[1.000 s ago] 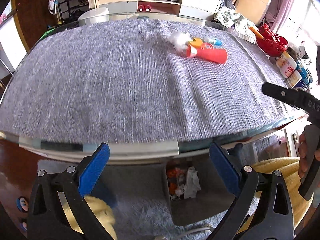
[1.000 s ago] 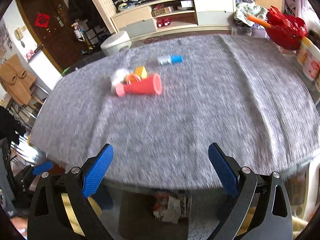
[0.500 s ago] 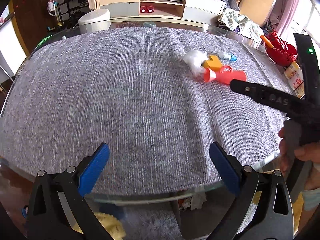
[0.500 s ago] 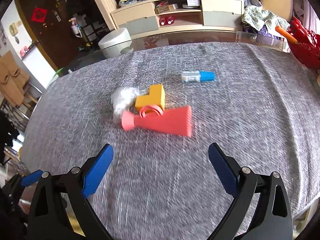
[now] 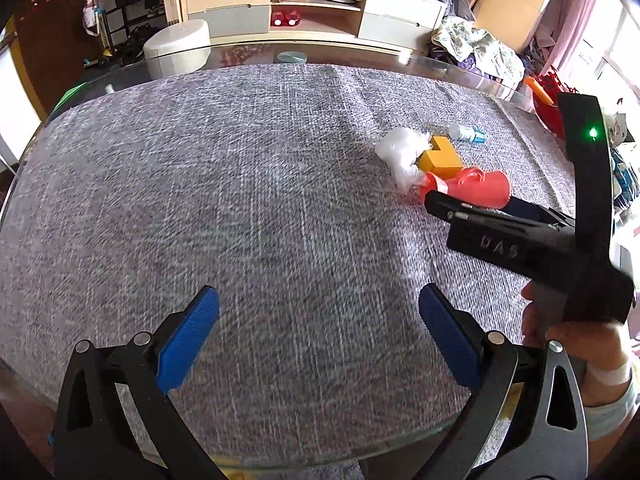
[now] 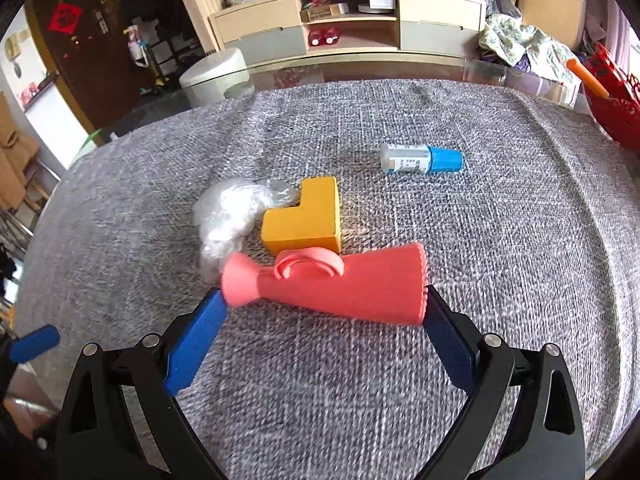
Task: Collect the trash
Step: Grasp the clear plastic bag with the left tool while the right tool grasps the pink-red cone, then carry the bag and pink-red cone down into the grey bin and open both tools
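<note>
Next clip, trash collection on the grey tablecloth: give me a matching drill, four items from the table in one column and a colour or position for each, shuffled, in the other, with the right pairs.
Things:
1. horn
2. block
3. tube
4. plastic wrap

Descriptions:
A. blue cap, lying apart at the far side of the group
B. white and crumpled, left of the block
C. yellow, L-shaped
D. red-pink cone with a loop handle, lying nearest the open right tongs

Pairs: 1-D, 2-C, 3-A, 4-B
</note>
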Motion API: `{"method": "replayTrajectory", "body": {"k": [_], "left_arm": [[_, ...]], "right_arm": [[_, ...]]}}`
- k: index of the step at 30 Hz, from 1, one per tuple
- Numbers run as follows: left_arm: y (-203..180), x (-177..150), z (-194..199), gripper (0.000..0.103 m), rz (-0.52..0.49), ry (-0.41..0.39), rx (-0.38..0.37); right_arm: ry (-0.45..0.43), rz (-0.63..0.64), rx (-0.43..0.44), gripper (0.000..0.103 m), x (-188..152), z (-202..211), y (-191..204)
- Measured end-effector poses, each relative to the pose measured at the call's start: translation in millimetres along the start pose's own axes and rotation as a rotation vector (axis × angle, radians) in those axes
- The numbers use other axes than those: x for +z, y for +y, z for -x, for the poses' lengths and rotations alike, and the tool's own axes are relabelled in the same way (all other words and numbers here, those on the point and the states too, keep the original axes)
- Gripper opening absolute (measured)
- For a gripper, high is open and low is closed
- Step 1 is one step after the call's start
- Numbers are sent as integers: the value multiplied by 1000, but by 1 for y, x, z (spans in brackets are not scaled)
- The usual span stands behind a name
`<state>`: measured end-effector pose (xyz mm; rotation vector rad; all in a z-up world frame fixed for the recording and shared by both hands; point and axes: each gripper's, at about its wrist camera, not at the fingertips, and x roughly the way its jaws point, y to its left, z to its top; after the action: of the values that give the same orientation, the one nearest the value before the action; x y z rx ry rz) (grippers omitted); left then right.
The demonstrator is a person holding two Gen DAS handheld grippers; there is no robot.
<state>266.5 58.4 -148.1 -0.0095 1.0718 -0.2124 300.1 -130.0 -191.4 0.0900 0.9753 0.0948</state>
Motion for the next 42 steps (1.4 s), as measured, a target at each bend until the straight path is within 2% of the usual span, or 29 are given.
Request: {"method": "replayTrajectory", "body": {"k": [5, 12, 15, 16, 17, 20, 27, 31, 37, 42], "left_arm": [[-1, 11, -11, 95, -9, 8, -4], [-11, 32, -35, 95, -33, 8, -33], [-19, 42, -44, 94, -49, 5, -55], [-22, 45, -47, 90, -52, 5, -61], [-25, 48, -50, 82, -57, 5, -71], [-30, 57, -57, 66, -55, 0, -90], [-44, 73, -68, 42, -82, -13, -111], [-54, 76, -73, 18, -117, -13, -112], [-66, 71, -71, 13, -153, -12, -106], [-68, 60, -49, 13, -144, -28, -95]], "right_arm": [[-30, 5, -2, 93, 4, 0, -13], [-29, -21, -10, 93, 7, 6, -55], [-41, -49, 10, 88, 11, 10, -69], [-38, -61, 15, 88, 13, 11, -73], [-36, -73, 30, 88, 15, 12, -76], [-34, -87, 50, 88, 16, 12, -80], [-39, -55, 44, 88, 12, 12, -74], [-44, -54, 46, 88, 9, 16, -73], [-57, -51, 57, 88, 6, 30, -72], [-69, -52, 66, 88, -2, 54, -75]]}}
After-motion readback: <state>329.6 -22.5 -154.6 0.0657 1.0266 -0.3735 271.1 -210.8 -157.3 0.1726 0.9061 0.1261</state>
